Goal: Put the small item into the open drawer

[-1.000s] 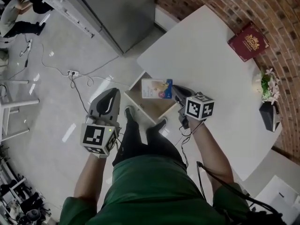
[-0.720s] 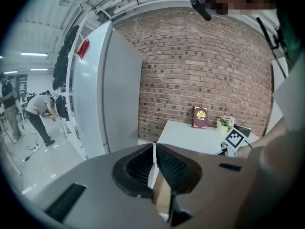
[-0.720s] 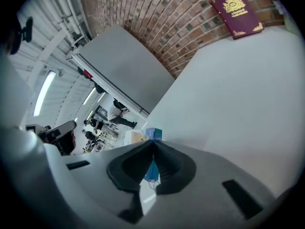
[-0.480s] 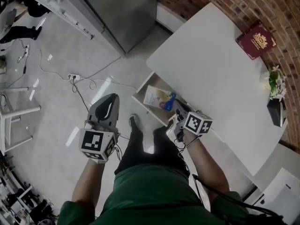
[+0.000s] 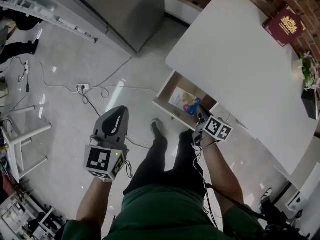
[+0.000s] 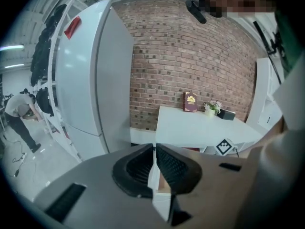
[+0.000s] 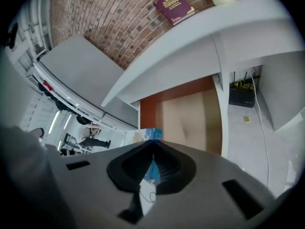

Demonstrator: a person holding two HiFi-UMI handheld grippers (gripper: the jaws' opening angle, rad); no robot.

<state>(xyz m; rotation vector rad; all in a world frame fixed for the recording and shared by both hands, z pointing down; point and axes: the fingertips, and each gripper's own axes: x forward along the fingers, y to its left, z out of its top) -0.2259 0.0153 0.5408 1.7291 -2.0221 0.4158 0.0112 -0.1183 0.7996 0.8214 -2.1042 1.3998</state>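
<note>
The small item [image 5: 184, 102], a white and blue box, is seen lying flat inside the open drawer [image 5: 164, 88], which is pulled out from under the white table [image 5: 235, 59]. The right gripper [image 5: 200, 116] is held at the drawer's near edge, just beside the box's blue corner; whether the two touch cannot be told. In the right gripper view its jaws are closed with the tips together, and the box [image 7: 145, 135] is seen just beyond them, not gripped. The left gripper [image 5: 120, 109] is held well away from the drawer, over the floor, its jaws closed to a thin slit with nothing between them. A burgundy book [image 5: 285, 24] lies on the table's side far from the drawer.
</note>
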